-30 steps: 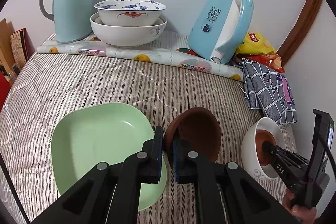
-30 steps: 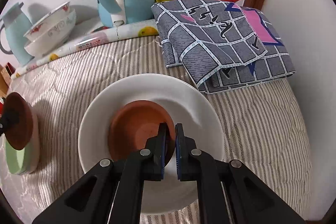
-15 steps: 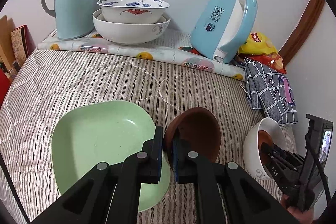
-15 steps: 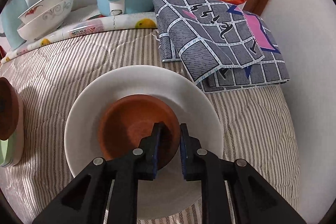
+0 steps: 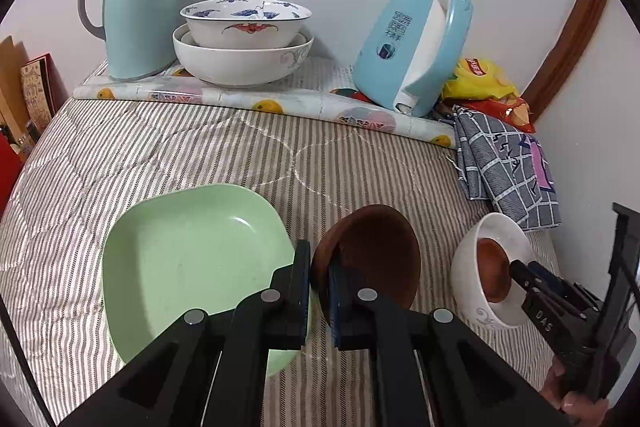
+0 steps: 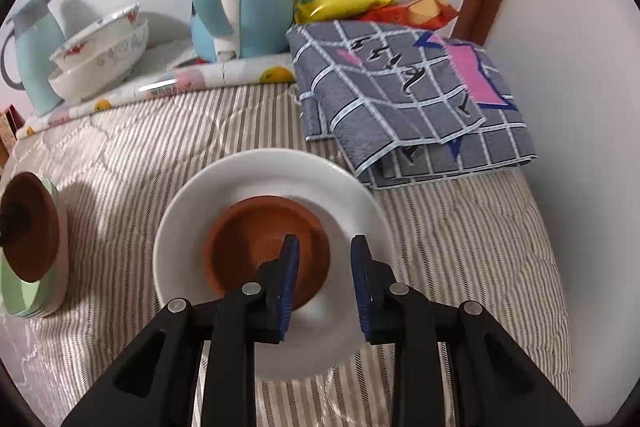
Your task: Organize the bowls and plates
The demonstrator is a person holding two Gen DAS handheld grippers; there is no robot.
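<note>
The brown bowl (image 6: 266, 241) sat nested in the white bowl (image 6: 360, 195) near the bed's (image 6: 460, 247) right edge; my right fingers (image 6: 325, 277) had just opened off its rim. My left fingers (image 5: 319, 293) pinched the second brown bowl (image 5: 372, 247) beside the green plate (image 5: 188, 259), likely stacking next.

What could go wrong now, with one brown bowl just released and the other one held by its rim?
1. The left gripper pinches its brown bowl only at the rim, tilted; it might slip onto the green plate.
2. The right gripper, whose jaws have just been opening, straddles the released bowl's rim inside the white bowl; lifting crookedly could drag it.
</note>
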